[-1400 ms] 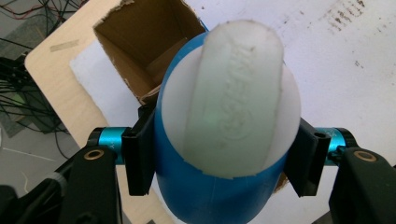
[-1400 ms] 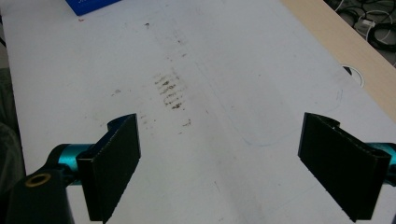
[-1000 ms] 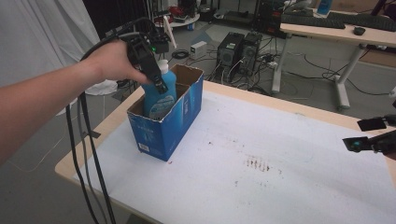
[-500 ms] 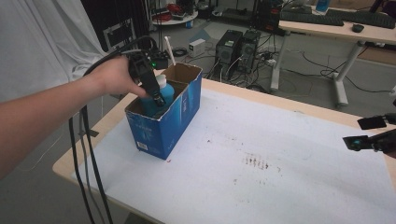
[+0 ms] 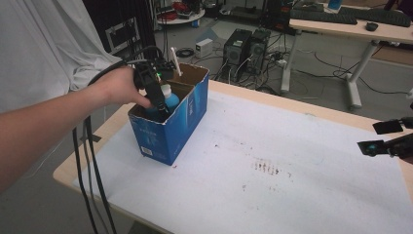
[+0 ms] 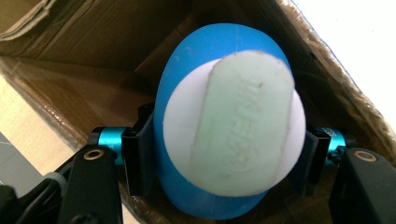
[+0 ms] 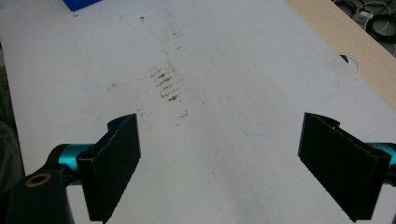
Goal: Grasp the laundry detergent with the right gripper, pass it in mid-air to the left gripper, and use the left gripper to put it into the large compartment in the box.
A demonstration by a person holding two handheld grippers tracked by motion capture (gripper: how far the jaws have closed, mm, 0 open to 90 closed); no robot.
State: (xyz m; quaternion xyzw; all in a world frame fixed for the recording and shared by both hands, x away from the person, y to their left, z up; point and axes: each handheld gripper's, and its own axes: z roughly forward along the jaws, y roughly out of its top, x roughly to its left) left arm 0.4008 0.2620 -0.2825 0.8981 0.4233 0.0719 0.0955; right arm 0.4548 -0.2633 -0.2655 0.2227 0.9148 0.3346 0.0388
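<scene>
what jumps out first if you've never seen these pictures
The blue bottle with its pale cap, clamped in the left tool, sits low inside the blue cardboard box near the table's left edge. Next comes the dark smudge on the white table cover near the middle. The right tool hangs open above the cover at the right edge, holding nothing.

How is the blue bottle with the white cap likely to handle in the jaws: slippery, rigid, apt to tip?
The blue bottle looks smooth and rounded, so it may slip or twist in the left gripper, which is closed on its sides. It seems rigid, showing no denting. Inside the narrow cardboard box, it probably cannot tip far.
</scene>
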